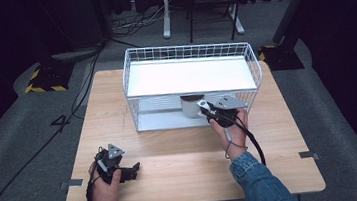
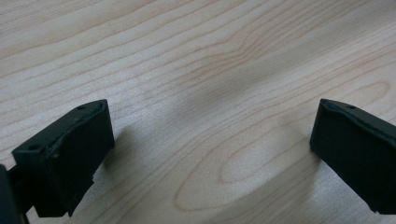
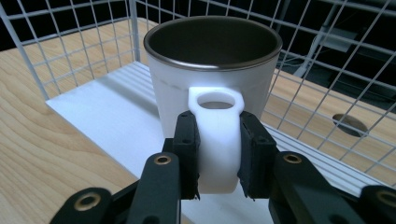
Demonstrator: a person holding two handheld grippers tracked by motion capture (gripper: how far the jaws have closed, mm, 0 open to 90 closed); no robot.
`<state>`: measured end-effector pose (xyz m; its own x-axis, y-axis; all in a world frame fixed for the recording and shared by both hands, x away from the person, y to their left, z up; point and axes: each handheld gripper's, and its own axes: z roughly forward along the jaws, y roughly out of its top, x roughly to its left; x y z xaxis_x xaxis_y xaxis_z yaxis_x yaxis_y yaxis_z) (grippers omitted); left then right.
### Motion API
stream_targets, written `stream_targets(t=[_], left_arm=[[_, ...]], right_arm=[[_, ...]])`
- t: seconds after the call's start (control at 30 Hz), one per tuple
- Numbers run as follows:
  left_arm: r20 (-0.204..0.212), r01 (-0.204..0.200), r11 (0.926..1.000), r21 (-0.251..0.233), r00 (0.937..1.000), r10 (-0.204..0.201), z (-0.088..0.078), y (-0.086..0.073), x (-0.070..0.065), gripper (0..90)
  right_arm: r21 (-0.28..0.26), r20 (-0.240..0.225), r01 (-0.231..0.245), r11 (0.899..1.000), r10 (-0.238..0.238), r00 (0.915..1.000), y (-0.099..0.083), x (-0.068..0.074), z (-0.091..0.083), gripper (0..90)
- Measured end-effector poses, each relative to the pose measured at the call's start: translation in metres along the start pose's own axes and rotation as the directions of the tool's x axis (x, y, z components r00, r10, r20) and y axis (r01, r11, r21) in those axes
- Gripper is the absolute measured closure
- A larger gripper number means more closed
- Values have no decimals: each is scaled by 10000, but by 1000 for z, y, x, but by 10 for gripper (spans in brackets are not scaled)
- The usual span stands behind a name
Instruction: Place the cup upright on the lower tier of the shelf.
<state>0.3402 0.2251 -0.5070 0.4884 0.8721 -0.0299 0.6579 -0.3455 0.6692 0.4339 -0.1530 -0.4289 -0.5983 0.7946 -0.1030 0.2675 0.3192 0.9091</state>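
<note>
Dark room, grey carpet, black cables trailing over the floor (image 1: 30, 146) behind a light wooden table (image 1: 172, 151). Toward the far edge of the table, a white wire rack (image 1: 192, 81) with a flat white upper shelf and a white lower tray open toward the person. On that lower tray, upright under the shelf, a white mug (image 3: 212, 74) with a dark inside and a metal-coloured rim, its handle (image 3: 216, 140) turned toward the person.

Right gripper (image 3: 218, 158) reaching into the rack's open front, fingers (image 3: 187, 154) pinching the mug's handle from both sides, pads pressed flat against the white loop. Seen from above, right hand (image 1: 232, 132) wrapped round the gripper body, denim sleeve below, black cable looping down past the wrist.

Left gripper (image 1: 118, 168) held low over the near left part of the table, well apart from the rack, pointing right. Fingers (image 2: 70, 154) spread wide, bare wood grain between them, shadows right beneath.
</note>
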Motion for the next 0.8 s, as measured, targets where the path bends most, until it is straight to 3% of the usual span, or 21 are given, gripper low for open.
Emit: stream_targets(t=[0.5, 0.8], left_arm=[[-7, -16, 10000, 2, 10000, 16, 0, 0, 0, 1], [-4, -11, 10000, 2, 10000, 11, 0, 0, 0, 1]], right_arm=[[241, 220, -41, 9997, 35, 9998, -13, -6, 17, 717], [154, 212, -506, 9986, 503, 9985, -17, -10, 19, 715]])
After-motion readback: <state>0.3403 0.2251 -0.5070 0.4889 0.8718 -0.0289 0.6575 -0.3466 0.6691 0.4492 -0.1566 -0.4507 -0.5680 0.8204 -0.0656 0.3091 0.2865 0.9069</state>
